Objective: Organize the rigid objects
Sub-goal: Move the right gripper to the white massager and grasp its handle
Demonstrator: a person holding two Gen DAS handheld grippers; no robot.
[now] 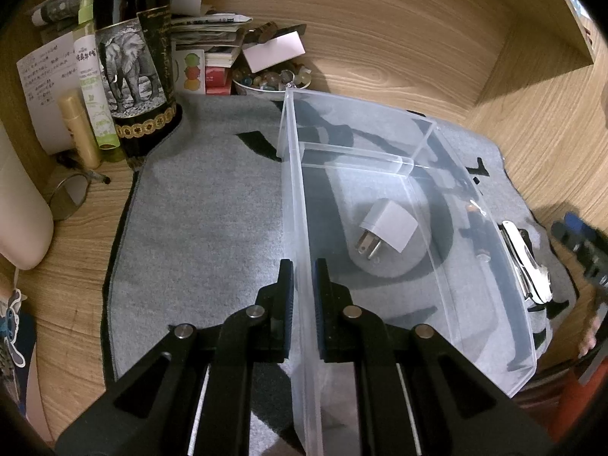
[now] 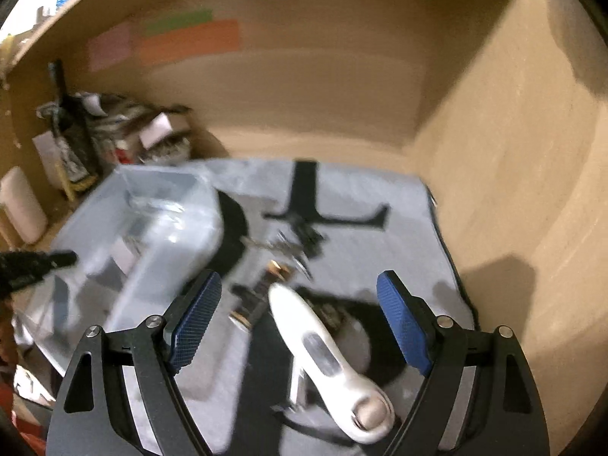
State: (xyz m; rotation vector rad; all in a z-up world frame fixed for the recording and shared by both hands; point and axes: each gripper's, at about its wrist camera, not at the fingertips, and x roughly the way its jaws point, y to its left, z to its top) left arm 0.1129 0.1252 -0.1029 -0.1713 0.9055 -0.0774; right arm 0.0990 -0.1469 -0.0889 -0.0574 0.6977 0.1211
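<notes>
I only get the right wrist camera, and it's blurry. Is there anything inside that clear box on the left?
Observer: Yes, one white charger plug lies in the near compartment of the clear box.
Operator: What's the black thing beside the box?
Observer: That's the left tool, shut on the box's side wall.
Operator: And the dark clutter in the far corner?
Observer: A dark bottle with an elephant on its label stands there.
</notes>
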